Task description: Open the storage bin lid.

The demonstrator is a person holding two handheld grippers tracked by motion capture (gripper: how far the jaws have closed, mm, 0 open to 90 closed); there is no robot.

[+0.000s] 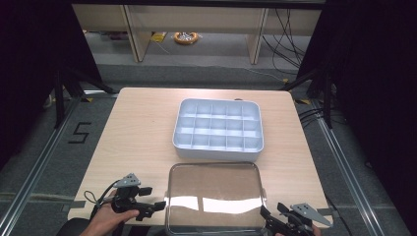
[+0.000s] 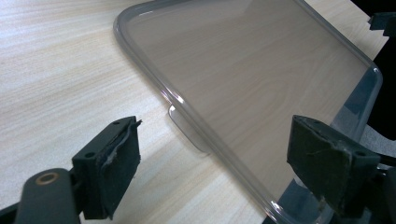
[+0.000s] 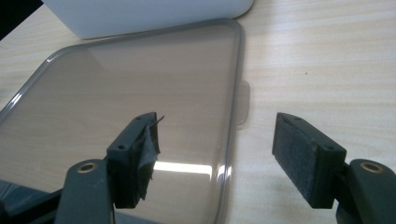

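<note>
A clear, smoke-tinted lid (image 1: 214, 196) lies flat on the wooden table (image 1: 137, 137), its near edge reaching past the table's front edge. Behind it stands a white box (image 1: 218, 153) divided into several compartments. My left gripper (image 1: 160, 205) is held at the lid's left side, jaws wide apart; in the left gripper view the lid's (image 2: 243, 70) rim and small tab (image 2: 184, 126) run between the jaws of the left gripper (image 2: 215, 135), untouched. My right gripper (image 1: 265, 214) is at the lid's near right corner. In its own view the right gripper (image 3: 215, 126) is open around the lid's (image 3: 130, 79) right rim.
The white box (image 3: 140, 16) sits just beyond the lid's far edge. Bare tabletop lies left and right of both. Dark curtains and stand legs flank the table, and cables run on the floor behind it.
</note>
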